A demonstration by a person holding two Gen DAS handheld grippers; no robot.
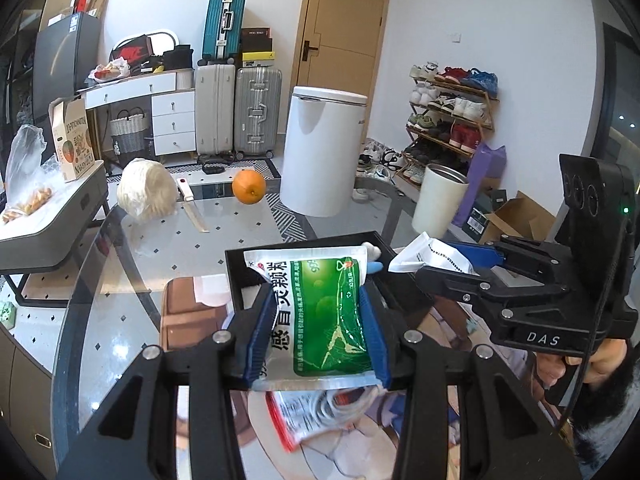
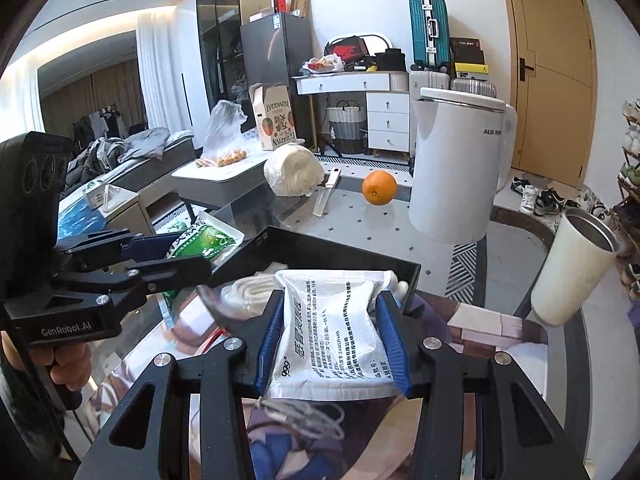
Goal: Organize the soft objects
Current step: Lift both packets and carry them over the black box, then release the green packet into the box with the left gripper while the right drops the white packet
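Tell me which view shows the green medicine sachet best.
The left wrist view: the green medicine sachet fills the centre, printed face toward the camera, pinched between the left tongs. The right wrist view shows only a crumpled part of it at the left, half hidden behind those tongs.

Two soft medicine sachets: one green (image 1: 332, 320), one white (image 2: 332, 340). One round orange (image 1: 249, 186), one black tray (image 2: 320, 250).
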